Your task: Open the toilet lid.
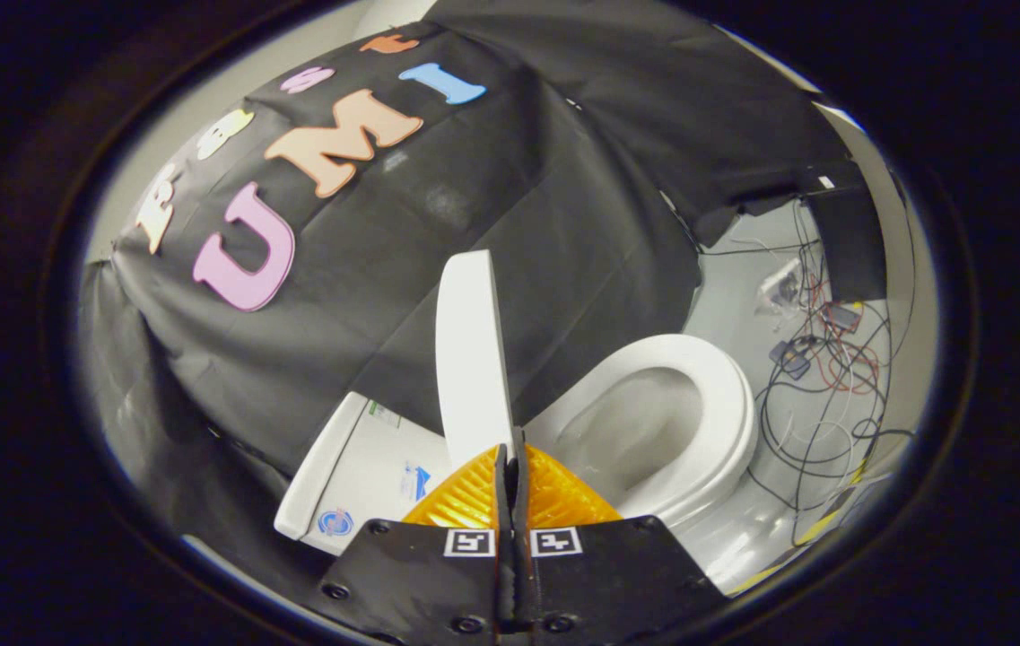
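The white toilet lid stands raised, nearly upright and seen edge-on, between the tank and the open seat. The bowl under the seat is uncovered. My gripper is shut, its two fingers pressed together with nothing between them. Their tips rest at the near edge of the lid, which rises just beyond them. I cannot tell whether the tips touch the lid.
The booth's black cloth wall hangs right behind the toilet. A tangle of cables and small devices lies on the pale floor beyond the bowl. A dark box stands by the wall there.
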Demonstrator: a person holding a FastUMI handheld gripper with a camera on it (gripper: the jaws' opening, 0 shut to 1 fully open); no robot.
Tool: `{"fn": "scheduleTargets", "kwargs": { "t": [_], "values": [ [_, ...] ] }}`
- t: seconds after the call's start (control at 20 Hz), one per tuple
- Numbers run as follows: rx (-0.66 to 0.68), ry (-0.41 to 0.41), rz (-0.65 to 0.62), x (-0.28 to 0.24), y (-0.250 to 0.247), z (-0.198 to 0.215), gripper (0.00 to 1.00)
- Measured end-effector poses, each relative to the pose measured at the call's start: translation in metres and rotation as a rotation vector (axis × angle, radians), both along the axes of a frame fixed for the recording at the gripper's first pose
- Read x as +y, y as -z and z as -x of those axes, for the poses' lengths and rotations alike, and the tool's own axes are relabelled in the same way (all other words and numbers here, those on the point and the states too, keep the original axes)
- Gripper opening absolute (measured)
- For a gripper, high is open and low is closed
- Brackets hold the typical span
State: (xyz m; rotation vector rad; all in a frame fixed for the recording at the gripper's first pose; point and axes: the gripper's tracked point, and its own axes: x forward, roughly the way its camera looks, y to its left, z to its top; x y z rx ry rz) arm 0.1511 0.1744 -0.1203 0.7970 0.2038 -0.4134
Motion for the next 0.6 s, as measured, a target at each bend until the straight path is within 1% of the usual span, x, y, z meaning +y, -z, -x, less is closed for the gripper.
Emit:
{"fn": "scheduleTargets", "kwargs": {
  "t": [0.35, 0.6],
  "values": [
    [0.046, -0.041, 0.131, 0.017, -0.018, -0.008, 0.0],
    [0.105, -0.106, 0.27, 0.033, -0.03, -0.024, 0.01]
  ]
}}
